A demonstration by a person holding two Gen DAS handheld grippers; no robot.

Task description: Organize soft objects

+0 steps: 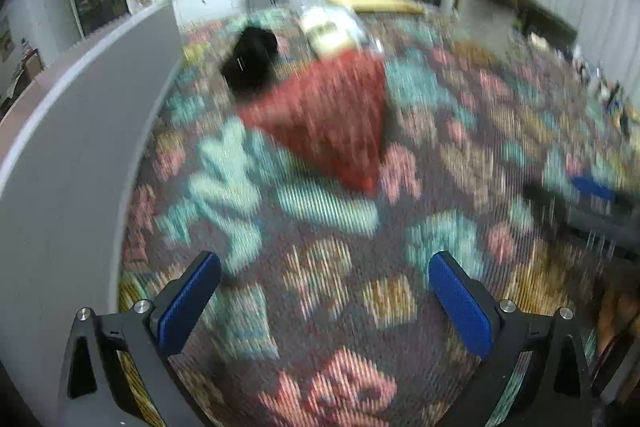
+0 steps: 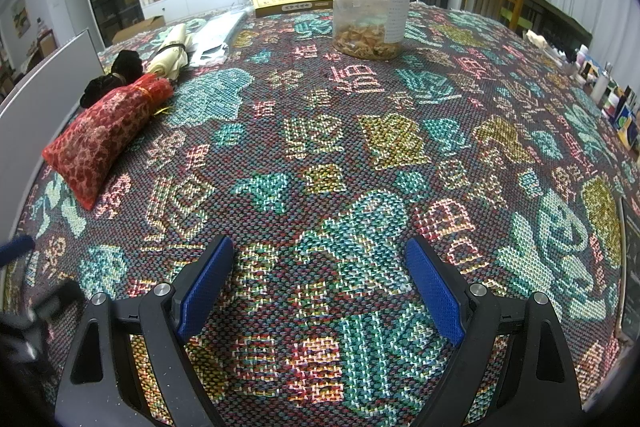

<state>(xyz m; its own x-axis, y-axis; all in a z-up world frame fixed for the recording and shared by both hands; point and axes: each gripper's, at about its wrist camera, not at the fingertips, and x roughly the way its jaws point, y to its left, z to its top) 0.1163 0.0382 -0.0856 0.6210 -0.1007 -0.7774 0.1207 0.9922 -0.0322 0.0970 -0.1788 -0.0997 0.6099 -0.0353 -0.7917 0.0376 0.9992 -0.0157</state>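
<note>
Where the patterned tablecloth [image 2: 360, 155] nears the table's left edge, a red drawstring pouch [image 2: 105, 135] lies plump, neck tied with gold cord, touching a black pouch [image 2: 120, 67] and a cream one [image 2: 173, 51]. Left gripper [image 1: 324, 263] and right gripper [image 2: 320, 247] hover low, jaws wide apart, empty. The left wrist view is motion-blurred; pouch detail there is unreadable.

The tablecloth [image 2: 360, 155] is a dark weave patterned with teal, pink, mustard and white motifs and characters. The drawstring pouch [image 2: 102, 137] is red with a paler mottled floral print, tied with a gold cord. Beside it lie a black pouch [image 2: 120, 67] and a cream pouch [image 2: 172, 55]. The clear jar [image 2: 372, 7] has a black lid and tan contents. Both grippers' pads [image 2: 204, 291] are blue on black fingers.
</note>
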